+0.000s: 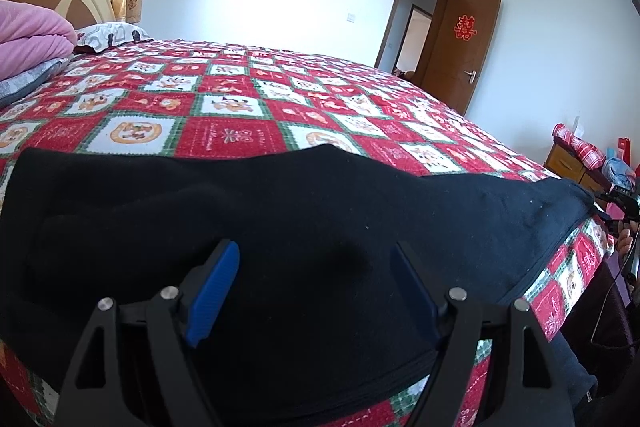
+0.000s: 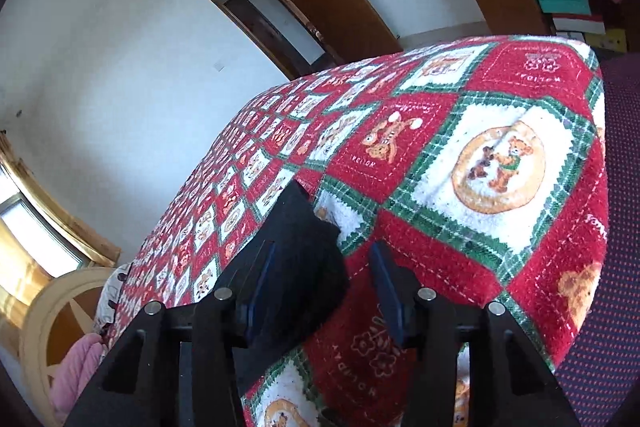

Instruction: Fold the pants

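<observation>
Lying flat on the bed (image 1: pixel 248 131) just ahead of the open left gripper (image 1: pixel 316 291), the black pants (image 1: pixel 304 211) look soft, light and floppy, so an edge pinch suits; the right gripper (image 2: pixel 324 291) stands open around one corner.

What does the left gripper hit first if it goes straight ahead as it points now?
The black pants. The left gripper is open, tilted down over them, so the cloth comes first, then the bedspread beyond. Depth is hard to judge here.
</observation>
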